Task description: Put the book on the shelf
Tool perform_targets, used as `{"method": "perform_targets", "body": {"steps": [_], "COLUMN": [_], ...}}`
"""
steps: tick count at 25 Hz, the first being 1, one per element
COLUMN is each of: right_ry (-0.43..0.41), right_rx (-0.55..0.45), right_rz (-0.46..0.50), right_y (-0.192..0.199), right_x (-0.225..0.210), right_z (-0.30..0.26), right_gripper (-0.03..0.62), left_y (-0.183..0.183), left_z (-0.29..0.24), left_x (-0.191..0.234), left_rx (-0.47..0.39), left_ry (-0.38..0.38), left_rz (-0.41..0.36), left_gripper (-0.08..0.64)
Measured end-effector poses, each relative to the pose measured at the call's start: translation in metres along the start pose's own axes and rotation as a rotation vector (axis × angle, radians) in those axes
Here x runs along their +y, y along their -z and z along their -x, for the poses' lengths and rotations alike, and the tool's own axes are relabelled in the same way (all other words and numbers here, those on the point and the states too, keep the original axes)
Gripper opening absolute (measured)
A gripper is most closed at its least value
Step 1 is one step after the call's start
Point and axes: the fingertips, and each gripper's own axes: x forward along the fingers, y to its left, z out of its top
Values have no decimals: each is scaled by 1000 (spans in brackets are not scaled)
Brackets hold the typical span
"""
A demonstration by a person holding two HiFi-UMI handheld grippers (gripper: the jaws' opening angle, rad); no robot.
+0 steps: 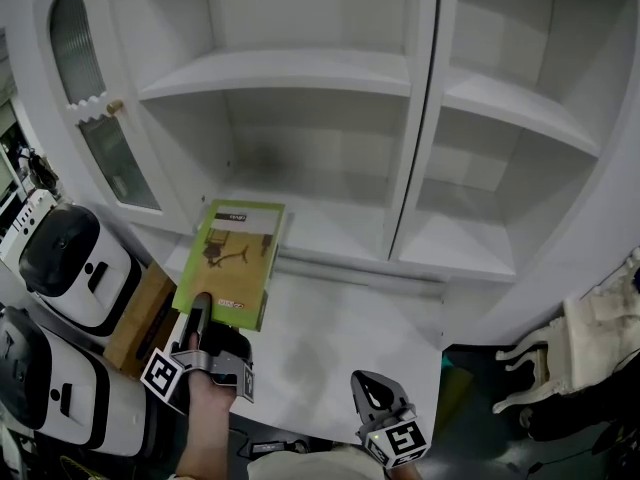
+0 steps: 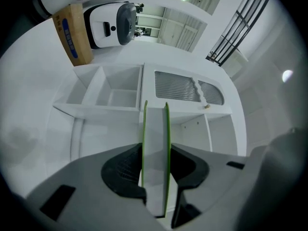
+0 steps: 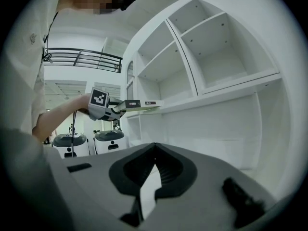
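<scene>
The shelf (image 1: 290, 70) stands open at the front on both sides of its upright divider (image 1: 416, 138). Its swung-out door (image 1: 95, 108), a cardboard box (image 1: 138, 320) and two white machines (image 1: 72, 260) crowd the left. A chair (image 1: 548, 356) stands at the right.

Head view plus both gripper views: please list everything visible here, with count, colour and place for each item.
shelf unit: 1, white, fills the upper frame, compartments bare
cabinet door: 1, white with an arched glass panel, swung open at the unit's left
book: 1, green cover, held flat in front of the lower left compartment
cardboard box: 1, brown, left of the book
rounded machines: 2, white and black, far left
carved furniture piece: 1, white, lower right
left tool: 1, black, closed on the book's near edge
right tool: 1, black, bottom centre, jaws together, empty
person's left hand: 1, bottom left, holding the left tool
</scene>
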Motion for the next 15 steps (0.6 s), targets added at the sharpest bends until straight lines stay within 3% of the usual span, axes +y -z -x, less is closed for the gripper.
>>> {"method": "perform_targets", "body": {"steps": [15], "right_ry": [-3], "right_rx": [15], "right_rz": [-16], "right_y": [3], "right_x": [-35], "right_z": [-4], "right_gripper": [12], "left_y": [1], "left_z": [-46], "left_x": [5], "left_rx": [-50], "left_ry": [-66], "left_rz": [14], "left_gripper": [135]}}
